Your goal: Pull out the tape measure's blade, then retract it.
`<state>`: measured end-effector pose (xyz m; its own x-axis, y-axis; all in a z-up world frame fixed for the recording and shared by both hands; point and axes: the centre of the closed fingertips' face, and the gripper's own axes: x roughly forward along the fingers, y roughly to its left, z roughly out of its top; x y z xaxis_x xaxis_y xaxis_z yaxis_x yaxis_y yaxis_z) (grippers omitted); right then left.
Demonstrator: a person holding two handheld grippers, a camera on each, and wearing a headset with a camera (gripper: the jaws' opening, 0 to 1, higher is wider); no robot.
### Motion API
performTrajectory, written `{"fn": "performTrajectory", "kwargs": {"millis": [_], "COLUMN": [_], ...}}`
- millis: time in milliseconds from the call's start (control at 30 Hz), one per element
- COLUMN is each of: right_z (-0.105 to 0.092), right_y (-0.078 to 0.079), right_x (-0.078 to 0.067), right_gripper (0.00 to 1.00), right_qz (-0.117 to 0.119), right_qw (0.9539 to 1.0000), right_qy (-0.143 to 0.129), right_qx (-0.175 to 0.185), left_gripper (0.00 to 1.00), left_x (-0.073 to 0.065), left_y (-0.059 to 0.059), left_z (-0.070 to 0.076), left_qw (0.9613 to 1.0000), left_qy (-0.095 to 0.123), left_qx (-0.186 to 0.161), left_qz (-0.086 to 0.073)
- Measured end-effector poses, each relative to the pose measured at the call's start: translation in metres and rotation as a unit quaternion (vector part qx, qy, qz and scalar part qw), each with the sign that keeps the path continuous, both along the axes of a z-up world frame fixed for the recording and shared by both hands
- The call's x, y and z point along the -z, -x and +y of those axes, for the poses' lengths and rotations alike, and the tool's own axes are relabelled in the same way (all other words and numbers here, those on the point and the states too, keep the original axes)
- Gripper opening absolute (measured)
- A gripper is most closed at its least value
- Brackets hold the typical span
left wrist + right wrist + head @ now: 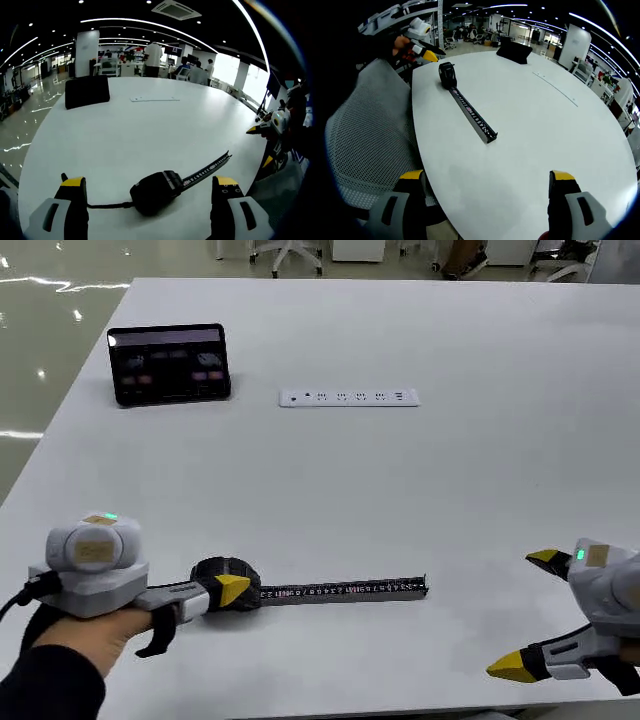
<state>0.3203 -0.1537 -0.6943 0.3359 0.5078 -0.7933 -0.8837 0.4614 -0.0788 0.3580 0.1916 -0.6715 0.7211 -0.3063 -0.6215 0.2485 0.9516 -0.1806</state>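
Left gripper view showed the left gripper [150, 182] with its two yellow-tipped fingers [74, 183] spread wide. The black tape measure [155, 191] lay on the white table [125, 130] in the gap between them. It sat slightly nearer the right-hand finger and looked clear of both, and a thin dark cord ran from its case toward the other finger. The blade [206, 170] was drawn out and ran away from the case to the upper right, flat on the table.

In the head view a hand [95, 635] held that gripper at the lower left. One yellow tip overlapped the near side of the case, and I could not tell there whether it touched. The blade stretched to the right and its end hook [424, 587] lay well short of the right gripper [528, 613]. That gripper's fingers were also spread apart, with nothing between them. In the right gripper view the hooked end lay ahead of those fingers and apart from them, with the case at the far end of the strip.

A dark tablet [168, 363] stood at the far left of the table, and a white power strip [348, 397] lay beyond the tape measure.
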Motion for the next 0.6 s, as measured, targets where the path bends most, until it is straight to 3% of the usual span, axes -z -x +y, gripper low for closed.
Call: {"fn": "performTrajectory", "kwargs": {"millis": [67,100,167,267,333,367,400,467,500,533,600], "right_z": [0.003,0.004,0.008,0.016,0.023,0.025,0.030,0.035,0.039,0.041,0.051], "right_y": [-0.005,-0.009,-0.018,-0.029,-0.036,-0.039,-0.044,-0.049,-0.053,-0.055,-0.059], "right_x": [0.008,0.011,0.017,0.021,0.022,0.022,0.021,0.022,0.023,0.023,0.023], "right_gripper": [0.96,0.96,0.96,0.95,0.95,0.94,0.94,0.93,0.92,0.92,0.89], "right_qz": [0.008,0.010,0.009,0.019,0.024,0.025,0.025,0.027,0.028,0.029,0.035], "right_qw": [0.9995,0.9991,0.9979,0.9974,0.9960,0.9954,0.9946,0.9931,0.9920,0.9913,0.9899], "right_qy": [0.019,0.028,0.042,0.043,0.051,0.054,0.058,0.062,0.067,0.069,0.061], "right_qx": [-0.024,-0.029,-0.048,-0.055,-0.069,-0.076,-0.083,-0.096,-0.104,-0.108,-0.123], "left_gripper": [1.00,1.00,1.00,1.00,1.00,1.00,1.00,1.00,1.00,1.00,1.00], "left_x": [0.012,0.015,0.019,0.032,0.037,0.038,0.038,0.036,0.036,0.033,0.032], "left_y": [0.001,0.001,-0.005,-0.007,-0.009,-0.010,-0.011,-0.014,-0.015,-0.020,-0.023], "left_z": [-0.001,-0.001,-0.003,-0.010,-0.010,-0.010,-0.011,-0.009,-0.007,-0.005,-0.003], "left_qw": [0.9998,0.9998,0.9995,0.9997,0.9994,0.9993,0.9988,0.9977,0.9980,0.9974,0.9967], "left_qy": [-0.009,-0.016,-0.017,-0.013,-0.024,-0.021,0.005,0.021,0.012,0.006,0.007], "left_qx": [-0.011,-0.014,-0.019,-0.020,-0.017,-0.026,-0.044,-0.057,-0.052,-0.052,-0.057], "left_qz": [0.011,0.007,-0.019,-0.008,-0.020,-0.017,-0.019,-0.029,-0.034,-0.049,-0.058]}}
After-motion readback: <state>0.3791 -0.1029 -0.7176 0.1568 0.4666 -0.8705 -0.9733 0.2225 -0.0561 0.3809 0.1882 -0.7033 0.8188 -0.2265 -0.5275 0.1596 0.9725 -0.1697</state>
